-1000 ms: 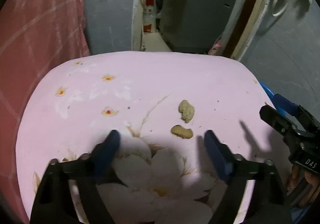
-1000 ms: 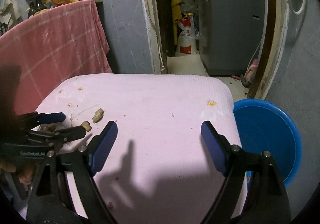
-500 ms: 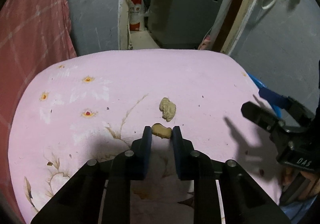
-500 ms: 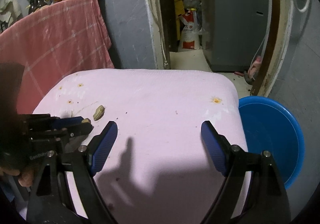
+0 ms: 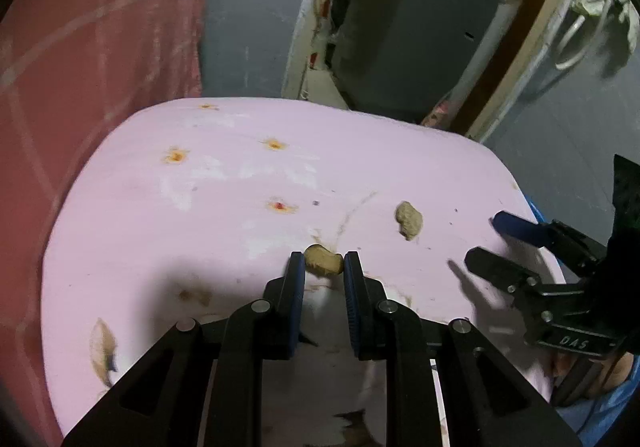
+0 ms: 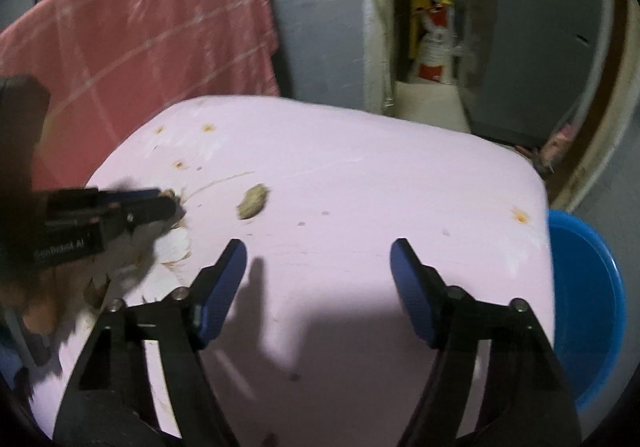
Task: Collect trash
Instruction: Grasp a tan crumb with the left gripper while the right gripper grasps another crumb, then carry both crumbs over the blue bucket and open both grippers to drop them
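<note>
The table cover is pale pink, printed with small orange flowers and large white blossoms. Two scraps, one tan and one beige, lie on it. Both grippers are black with blue pads. The cloth is red with thin white checks, and the basin is bright blue.

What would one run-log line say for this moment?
left hand-held gripper: shut on peanut shell | right hand-held gripper: empty, jaws closing | second shell: on pink table | blue basin: beside table
</note>
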`<control>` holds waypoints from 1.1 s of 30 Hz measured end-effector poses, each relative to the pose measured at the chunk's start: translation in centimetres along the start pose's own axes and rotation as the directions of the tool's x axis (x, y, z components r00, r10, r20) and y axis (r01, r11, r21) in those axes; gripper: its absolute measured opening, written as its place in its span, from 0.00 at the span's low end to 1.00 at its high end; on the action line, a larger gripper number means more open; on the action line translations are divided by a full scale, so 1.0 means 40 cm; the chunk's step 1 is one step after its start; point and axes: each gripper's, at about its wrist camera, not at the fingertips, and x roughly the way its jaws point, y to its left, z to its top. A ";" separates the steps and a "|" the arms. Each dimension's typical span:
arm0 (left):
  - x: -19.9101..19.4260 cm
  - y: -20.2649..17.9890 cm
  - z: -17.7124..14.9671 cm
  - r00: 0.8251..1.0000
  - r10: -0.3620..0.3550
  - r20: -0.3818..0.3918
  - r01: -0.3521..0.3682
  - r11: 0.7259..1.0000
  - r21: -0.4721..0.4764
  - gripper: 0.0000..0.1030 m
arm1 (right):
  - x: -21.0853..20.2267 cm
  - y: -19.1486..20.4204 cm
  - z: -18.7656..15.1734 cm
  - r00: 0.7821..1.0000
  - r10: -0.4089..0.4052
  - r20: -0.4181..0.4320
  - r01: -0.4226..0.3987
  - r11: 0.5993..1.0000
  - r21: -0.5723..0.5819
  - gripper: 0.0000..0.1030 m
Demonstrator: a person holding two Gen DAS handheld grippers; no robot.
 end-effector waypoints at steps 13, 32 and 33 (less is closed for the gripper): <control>-0.041 0.066 -0.002 0.999 0.026 0.023 -0.024 0.997 -0.078 0.16 | 0.092 0.108 0.055 0.997 0.028 -0.074 -0.038 0.990 -0.136 0.26; -0.052 0.004 0.001 0.997 -0.016 0.081 0.019 0.999 -0.034 0.16 | -0.013 0.065 0.020 0.997 0.013 0.080 -0.007 0.997 -0.072 0.17; -0.056 -0.005 0.001 0.995 -0.017 0.095 0.019 0.999 -0.026 0.16 | -0.027 0.061 0.016 0.995 0.010 0.100 -0.003 0.998 -0.064 0.17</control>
